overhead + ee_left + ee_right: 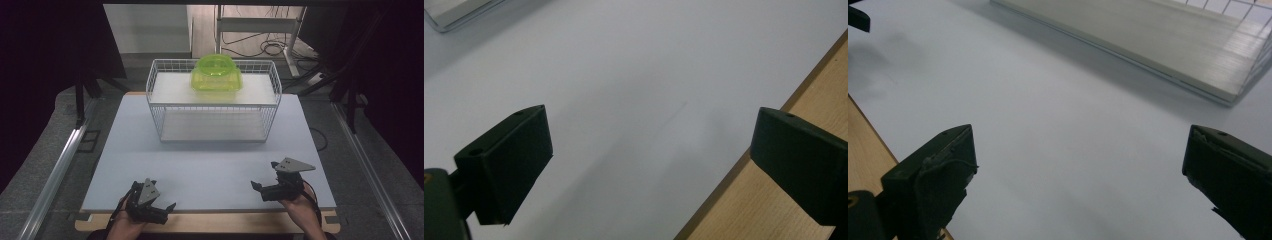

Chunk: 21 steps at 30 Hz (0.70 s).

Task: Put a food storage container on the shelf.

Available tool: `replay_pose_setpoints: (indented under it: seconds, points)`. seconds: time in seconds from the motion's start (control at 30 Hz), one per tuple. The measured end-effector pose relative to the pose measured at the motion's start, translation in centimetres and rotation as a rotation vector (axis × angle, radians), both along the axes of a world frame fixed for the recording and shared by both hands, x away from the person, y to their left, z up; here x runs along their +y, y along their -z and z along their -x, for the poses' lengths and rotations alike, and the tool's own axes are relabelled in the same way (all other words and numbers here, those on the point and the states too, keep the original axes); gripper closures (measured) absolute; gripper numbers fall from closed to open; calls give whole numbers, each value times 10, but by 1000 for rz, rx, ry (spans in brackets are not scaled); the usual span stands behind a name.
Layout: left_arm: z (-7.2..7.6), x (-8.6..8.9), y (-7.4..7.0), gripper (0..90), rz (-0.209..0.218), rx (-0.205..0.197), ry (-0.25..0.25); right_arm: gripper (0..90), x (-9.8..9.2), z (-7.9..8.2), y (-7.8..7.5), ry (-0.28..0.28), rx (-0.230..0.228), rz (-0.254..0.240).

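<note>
My left gripper (161, 204) hangs over the near edge of the pale board (210, 170), jaws spread wide and holding nothing. My right gripper (265, 176) sits near the board's right front, equally wide open and empty. Well beyond both, the white wire rack (214, 102) stands at the far side, with the green container (216, 73) on its upper shelf, seemingly upside down.

The person's forearms run off the bottom edge of the high view. The green container (216, 74) sits behind the white wire rack's (165, 107) mesh, its base blurred, perhaps resting on the upper shelf. In the left gripper view the rack's corner (459, 12) is cut off.
</note>
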<state>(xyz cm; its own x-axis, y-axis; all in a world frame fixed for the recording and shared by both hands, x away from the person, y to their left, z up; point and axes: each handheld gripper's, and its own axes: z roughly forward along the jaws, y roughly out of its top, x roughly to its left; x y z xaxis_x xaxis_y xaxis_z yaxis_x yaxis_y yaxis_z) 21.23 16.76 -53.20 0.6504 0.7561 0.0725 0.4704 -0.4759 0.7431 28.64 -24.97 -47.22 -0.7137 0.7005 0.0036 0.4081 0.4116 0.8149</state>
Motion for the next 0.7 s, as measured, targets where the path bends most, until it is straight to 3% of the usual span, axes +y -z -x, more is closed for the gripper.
replay_pose_setpoints:
  seconds: [0.27, 0.7]
  points:
    - [0, 0, 0, 34, -4, -1, 1, 13, -14, 5, 13, 35, 22, 17]
    - [-1, 1, 2, 34, -5, -4, 2, 13, -31, 1, 33, 76, 66, 87]
